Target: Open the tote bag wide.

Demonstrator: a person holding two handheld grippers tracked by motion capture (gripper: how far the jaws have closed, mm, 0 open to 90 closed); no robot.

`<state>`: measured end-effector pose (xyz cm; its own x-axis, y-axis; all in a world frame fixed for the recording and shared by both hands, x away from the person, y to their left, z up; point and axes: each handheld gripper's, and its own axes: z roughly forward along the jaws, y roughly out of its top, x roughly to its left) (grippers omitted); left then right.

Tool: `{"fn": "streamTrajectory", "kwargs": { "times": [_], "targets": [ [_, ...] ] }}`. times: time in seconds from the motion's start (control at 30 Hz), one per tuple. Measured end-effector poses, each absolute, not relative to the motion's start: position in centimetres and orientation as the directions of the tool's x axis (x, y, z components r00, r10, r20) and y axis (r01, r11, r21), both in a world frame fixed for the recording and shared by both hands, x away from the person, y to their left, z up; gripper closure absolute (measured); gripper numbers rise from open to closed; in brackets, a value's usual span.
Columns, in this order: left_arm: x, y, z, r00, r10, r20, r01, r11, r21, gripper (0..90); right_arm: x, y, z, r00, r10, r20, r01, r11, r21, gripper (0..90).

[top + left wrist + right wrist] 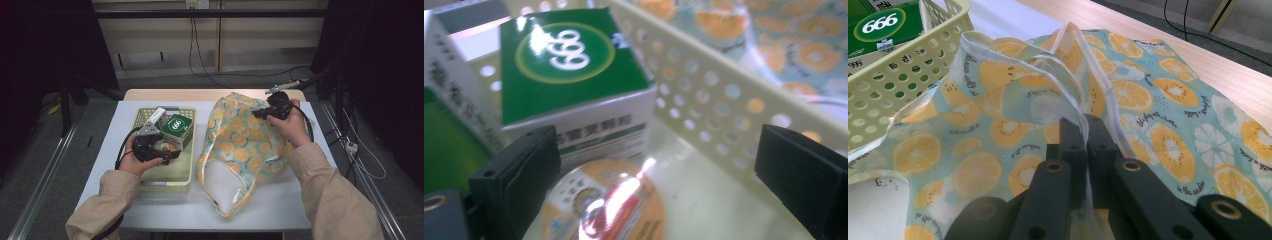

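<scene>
Black jaws of the right gripper (1087,131) stood pressed together on the translucent white-trimmed edge of the orange-slice-printed teal fabric bag (1158,115), the cloth pinched between them and rising just beyond their tips. Across the table, the left gripper (659,175) hovered inside the pale yellow perforated plastic basket (704,115) with its jaws spread wide and nothing held. Between those jaws, low and toward the left one, lay a round orange-labelled foil-topped disc (604,205); just beyond the left jaw sat a green-and-white cardboard box printed with "666" (559,65), and the basket wall ran past the right jaw.

From the high view, the bag (240,145) lay slumped on the white table top (270,205) just beside the basket (167,177).

Judging from this, the risk lay in the thin hem slipping out of the right grip if pulled sharply, letting the mouth collapse. The disc lay flat and glossy, so wide jaws closing over it could skid off or nudge the box instead.
</scene>
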<state>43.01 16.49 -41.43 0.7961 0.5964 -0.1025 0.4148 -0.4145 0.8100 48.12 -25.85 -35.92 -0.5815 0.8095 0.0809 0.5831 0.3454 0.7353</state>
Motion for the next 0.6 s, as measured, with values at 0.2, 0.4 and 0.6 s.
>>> {"fn": "streamTrajectory", "kwargs": {
  "times": [0.2,0.4,0.6],
  "targets": [
    [43.1,15.6,-41.6,0.796,0.597,-0.095,0.422,-0.437,0.795,5.0,48.1,-25.8,-36.0,-0.583,0.808,0.085,0.586,0.345,0.733,89.1],
    [43.6,16.0,-42.3,0.754,0.650,-0.098,0.476,-0.436,0.763,5.2,48.1,-25.8,-36.2,-0.585,0.806,0.086,0.584,0.346,0.734,89.1],
    [44.2,15.9,-42.9,0.738,0.672,-0.063,0.495,-0.475,0.727,5.6,48.1,-25.7,-36.3,-0.590,0.803,0.091,0.586,0.347,0.732,89.1]
  ]
}}
